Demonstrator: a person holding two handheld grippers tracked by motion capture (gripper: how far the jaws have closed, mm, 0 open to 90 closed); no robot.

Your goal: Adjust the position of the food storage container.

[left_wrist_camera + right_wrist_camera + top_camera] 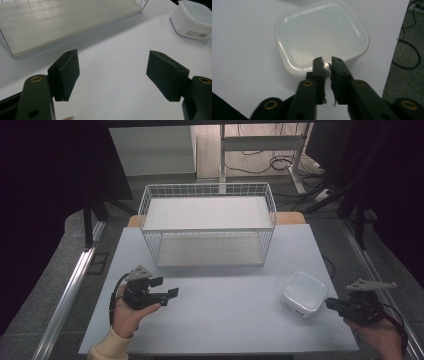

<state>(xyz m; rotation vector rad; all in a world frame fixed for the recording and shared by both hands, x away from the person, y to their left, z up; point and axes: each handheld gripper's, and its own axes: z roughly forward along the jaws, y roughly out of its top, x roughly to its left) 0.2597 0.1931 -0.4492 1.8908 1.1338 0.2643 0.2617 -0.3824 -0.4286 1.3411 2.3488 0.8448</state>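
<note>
A white square plastic container (302, 292) with a translucent lid stands at the table's right front; it also sits at the upper right of the left gripper view (192, 20). My right gripper (331, 304) comes at it from the right. In the right gripper view the container (322, 32) lies just ahead and my right gripper (327, 63) is shut, its tips against the near rim; I cannot tell if any rim is pinched. My left gripper (166, 287) is held at the front left, open, and in its own view the left gripper (112, 75) has only bare tabletop between its jaws.
A white wire rack (207, 186) with two flat shelves stands at the middle back of the pale table (220, 320); its lower shelf (62, 22) lies ahead of the left gripper. Beyond the table's right edge are grey floor and cables (409, 50).
</note>
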